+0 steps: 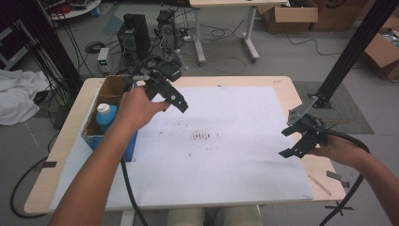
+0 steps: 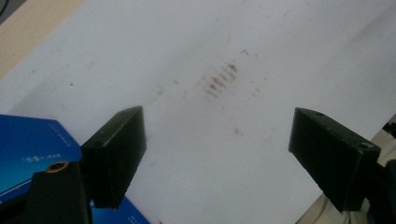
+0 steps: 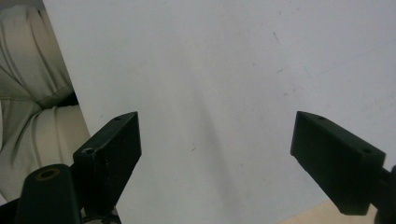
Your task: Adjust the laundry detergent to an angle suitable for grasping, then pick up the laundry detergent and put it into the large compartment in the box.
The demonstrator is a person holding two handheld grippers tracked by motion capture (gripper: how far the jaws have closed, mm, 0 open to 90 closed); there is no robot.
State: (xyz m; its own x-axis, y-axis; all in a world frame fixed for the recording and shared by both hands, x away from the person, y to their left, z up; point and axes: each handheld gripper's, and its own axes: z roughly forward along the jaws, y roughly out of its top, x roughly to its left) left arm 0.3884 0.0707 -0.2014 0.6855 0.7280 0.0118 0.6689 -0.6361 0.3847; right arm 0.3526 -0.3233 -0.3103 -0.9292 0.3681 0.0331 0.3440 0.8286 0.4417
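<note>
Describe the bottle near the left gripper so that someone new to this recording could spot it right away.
Start at the white sheet covering the wooden table, then go to its left edge, where an open blue cardboard box stands. The bottle stands inside it, just beside the left gripper: light blue with a white cap, the one rounded thing there.

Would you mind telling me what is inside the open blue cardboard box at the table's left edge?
Inside the open blue cardboard box stands a light blue bottle with a white cap. The person's left forearm covers the near part, so anything else inside is hidden.
</note>
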